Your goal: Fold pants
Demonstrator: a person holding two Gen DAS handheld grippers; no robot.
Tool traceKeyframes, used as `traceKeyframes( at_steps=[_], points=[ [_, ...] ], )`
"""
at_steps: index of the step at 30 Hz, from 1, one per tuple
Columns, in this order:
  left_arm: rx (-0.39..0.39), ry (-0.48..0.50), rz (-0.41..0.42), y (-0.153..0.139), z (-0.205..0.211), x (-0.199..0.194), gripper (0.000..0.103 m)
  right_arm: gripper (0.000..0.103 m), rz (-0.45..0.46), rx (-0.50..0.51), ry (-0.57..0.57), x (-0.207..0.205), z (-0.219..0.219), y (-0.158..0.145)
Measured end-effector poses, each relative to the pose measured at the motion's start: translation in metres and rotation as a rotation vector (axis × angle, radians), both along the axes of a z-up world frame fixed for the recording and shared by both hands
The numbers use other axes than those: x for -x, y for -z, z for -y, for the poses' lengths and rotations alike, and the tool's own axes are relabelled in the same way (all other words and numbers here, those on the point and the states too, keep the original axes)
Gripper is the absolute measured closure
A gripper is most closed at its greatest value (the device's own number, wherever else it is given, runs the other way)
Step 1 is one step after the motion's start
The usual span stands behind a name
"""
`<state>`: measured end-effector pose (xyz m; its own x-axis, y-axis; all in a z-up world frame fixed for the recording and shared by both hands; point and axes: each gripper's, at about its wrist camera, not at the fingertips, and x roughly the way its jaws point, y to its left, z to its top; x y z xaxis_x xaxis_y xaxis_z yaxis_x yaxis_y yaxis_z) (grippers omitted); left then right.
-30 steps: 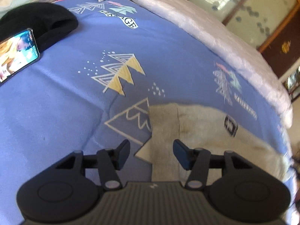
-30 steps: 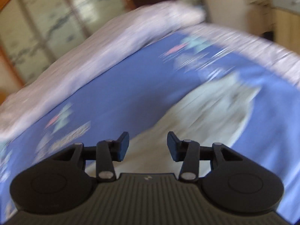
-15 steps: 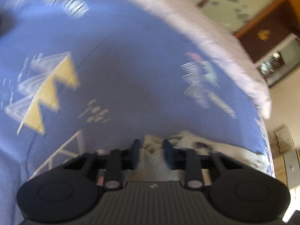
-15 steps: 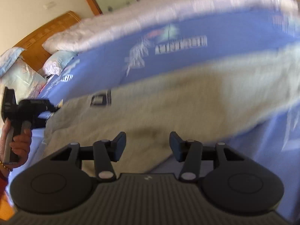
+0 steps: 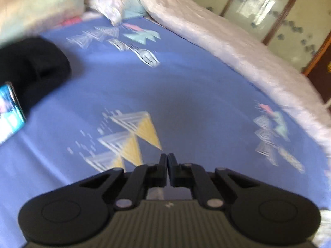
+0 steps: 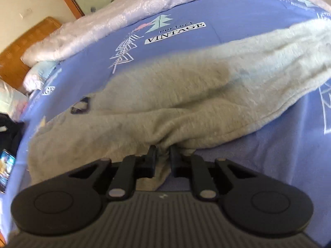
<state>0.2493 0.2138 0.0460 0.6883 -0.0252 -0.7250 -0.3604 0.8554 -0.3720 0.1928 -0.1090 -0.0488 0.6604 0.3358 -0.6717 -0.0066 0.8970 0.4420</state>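
Grey fleece pants (image 6: pixel 175 95) lie across the blue patterned bedsheet (image 6: pixel 206 37) in the right wrist view, with a dark label patch (image 6: pixel 79 108) near their left end. My right gripper (image 6: pixel 162 152) is shut on a bunched edge of the pants at the near side. In the left wrist view my left gripper (image 5: pixel 166 158) is shut, fingers pressed together above the blue sheet (image 5: pixel 186 95). No cloth shows between its tips. A pale bit of fabric (image 5: pixel 324 223) shows at the lower right edge.
A black garment (image 5: pixel 35 70) and a lit phone (image 5: pixel 9 111) lie on the sheet at the left. A white quilt (image 5: pixel 238 47) runs along the far edge, with pillows (image 5: pixel 41 4) at the head. A wardrobe stands beyond the bed.
Both grippers closed. The right one moved in and pinched the near edge of the pants. The left one shut at the pants corner, then swung so the pants left its view.
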Motion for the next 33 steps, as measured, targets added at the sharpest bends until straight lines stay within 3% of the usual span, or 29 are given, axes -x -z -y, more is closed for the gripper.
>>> traceKeyframes(
  at_steps=[1, 3, 4, 6, 8, 11, 13, 15, 16, 17, 19, 22, 24, 26, 29, 33],
  points=[
    [-0.002, 0.019, 0.010, 0.001, 0.003, 0.008, 0.095, 0.087, -0.007, -0.025, 0.008, 0.003, 0.005, 0.000],
    [0.002, 0.059, 0.002, 0.004, 0.013, 0.027, 0.063, 0.085, -0.026, -0.059, 0.049, 0.009, 0.019, 0.001],
    [0.013, 0.076, 0.002, 0.007, 0.015, 0.030, 0.058, 0.083, -0.028, -0.084, 0.081, 0.013, 0.030, 0.001],
    [0.028, 0.119, -0.019, 0.014, 0.022, 0.034, 0.038, 0.061, 0.002, -0.128, 0.159, 0.018, 0.049, 0.000],
    [0.026, 0.160, -0.051, 0.022, 0.032, 0.027, 0.026, 0.054, 0.028, -0.141, 0.280, 0.027, 0.075, -0.001],
    [0.028, 0.175, -0.076, 0.030, 0.043, 0.020, 0.025, 0.054, 0.004, -0.202, 0.425, 0.028, 0.104, 0.009],
    [0.077, 0.177, -0.075, 0.036, 0.050, 0.011, 0.030, 0.054, -0.023, -0.245, 0.445, 0.016, 0.110, 0.017],
    [0.078, 0.177, -0.095, 0.042, 0.057, 0.000, 0.077, 0.055, -0.042, -0.242, 0.417, 0.000, 0.102, 0.023],
    [0.081, 0.176, -0.113, 0.046, 0.060, -0.004, 0.080, 0.061, -0.033, -0.213, 0.401, -0.003, 0.096, 0.021],
    [0.080, 0.161, -0.116, 0.046, 0.060, -0.005, 0.083, 0.098, -0.027, -0.167, 0.376, -0.007, 0.089, 0.018],
    [0.069, 0.156, -0.116, 0.041, 0.061, -0.006, 0.083, 0.099, 0.025, -0.103, 0.411, 0.001, 0.096, 0.008],
    [0.028, 0.175, -0.129, 0.040, 0.068, -0.004, 0.071, 0.098, 0.072, -0.005, 0.518, 0.012, 0.117, 0.005],
    [-0.014, 0.180, -0.143, 0.034, 0.073, 0.003, 0.049, 0.088, 0.003, -0.045, 0.508, 0.011, 0.123, 0.015],
    [-0.024, 0.194, -0.126, 0.024, 0.070, 0.018, 0.045, 0.085, -0.019, -0.077, 0.492, 0.016, 0.122, 0.018],
    [0.001, 0.205, -0.087, 0.009, 0.055, 0.053, 0.034, 0.072, 0.016, -0.121, 0.449, 0.047, 0.119, 0.004],
    [0.015, 0.207, -0.069, -0.003, 0.033, 0.112, 0.022, 0.071, 0.068, -0.126, 0.372, 0.085, 0.115, -0.018]
  ],
)
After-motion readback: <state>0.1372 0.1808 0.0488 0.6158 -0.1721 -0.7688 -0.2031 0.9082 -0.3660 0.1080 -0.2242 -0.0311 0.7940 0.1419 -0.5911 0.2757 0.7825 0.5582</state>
